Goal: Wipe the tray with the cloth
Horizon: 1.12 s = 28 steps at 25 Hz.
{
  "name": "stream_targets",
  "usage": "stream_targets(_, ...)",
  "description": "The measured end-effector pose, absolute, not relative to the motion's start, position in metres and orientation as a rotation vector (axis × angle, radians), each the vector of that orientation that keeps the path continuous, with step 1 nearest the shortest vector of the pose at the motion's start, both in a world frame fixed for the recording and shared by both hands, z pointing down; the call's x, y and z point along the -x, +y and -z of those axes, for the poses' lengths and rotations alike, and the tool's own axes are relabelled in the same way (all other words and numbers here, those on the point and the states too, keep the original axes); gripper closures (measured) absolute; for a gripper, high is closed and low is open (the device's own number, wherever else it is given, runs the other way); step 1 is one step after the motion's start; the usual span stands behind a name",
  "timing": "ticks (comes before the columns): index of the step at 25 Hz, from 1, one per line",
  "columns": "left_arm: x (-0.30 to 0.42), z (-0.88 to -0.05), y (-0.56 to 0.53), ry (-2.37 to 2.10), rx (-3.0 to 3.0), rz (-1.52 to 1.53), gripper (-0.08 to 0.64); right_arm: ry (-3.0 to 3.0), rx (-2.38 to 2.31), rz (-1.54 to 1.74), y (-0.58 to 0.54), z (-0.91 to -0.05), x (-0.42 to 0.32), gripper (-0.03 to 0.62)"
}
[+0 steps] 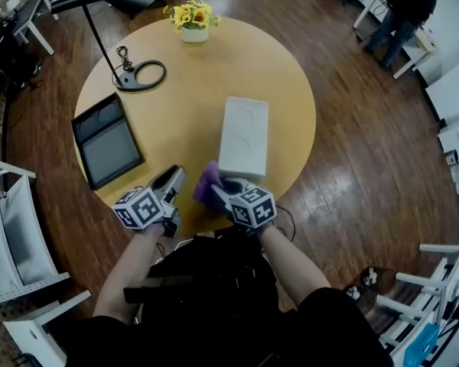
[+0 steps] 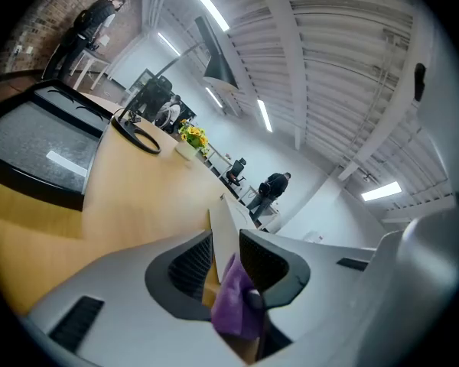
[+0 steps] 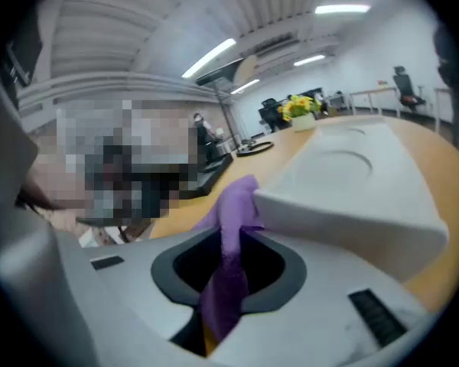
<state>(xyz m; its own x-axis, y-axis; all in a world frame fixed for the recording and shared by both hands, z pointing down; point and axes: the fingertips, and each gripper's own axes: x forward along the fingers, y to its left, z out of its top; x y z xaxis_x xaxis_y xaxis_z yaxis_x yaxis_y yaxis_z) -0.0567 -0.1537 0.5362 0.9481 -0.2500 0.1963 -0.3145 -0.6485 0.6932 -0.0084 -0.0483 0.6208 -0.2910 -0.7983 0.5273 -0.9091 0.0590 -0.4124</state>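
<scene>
Right gripper is clamped on the purple cloth. Left gripper sits just beside, jaws narrowly apart; cloth shows in the gap, pinch uncertain. Tray lies directly ahead of the right gripper on the table, near short end touching the cloth, long axis running away; right is nearer.

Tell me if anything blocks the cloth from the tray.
Nothing visible does. The purple cloth, pinched in the right gripper, hangs right at the near end of the white tray, whose top is bare. The left gripper sits off to the cloth's left, not between them.
</scene>
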Motion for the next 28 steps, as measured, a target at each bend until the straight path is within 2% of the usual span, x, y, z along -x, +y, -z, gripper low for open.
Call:
stream_targets(3,0.061,-0.542,-0.149,-0.386,-2.289,-0.119,0.466,-2.158,-1.881,-1.195,-0.039,-0.617,-0.013,0.518)
stream_targets(8,0.055,-0.552,-0.137,-0.346,-2.266,-0.141,0.465,-2.062,-2.003,-1.117,-0.023,-0.617,-0.038,0.518)
stream_targets(20,0.031,-0.553,-0.128,-0.278,-2.280,-0.174,0.466,-1.830,-2.340,-1.192,0.032,-0.626,-0.084,0.518)
stream_targets(28,0.023,-0.558,-0.127,-0.256,-2.278,-0.209,0.466,-1.774,-2.395,-1.154,0.049,-0.628,-0.099,0.518)
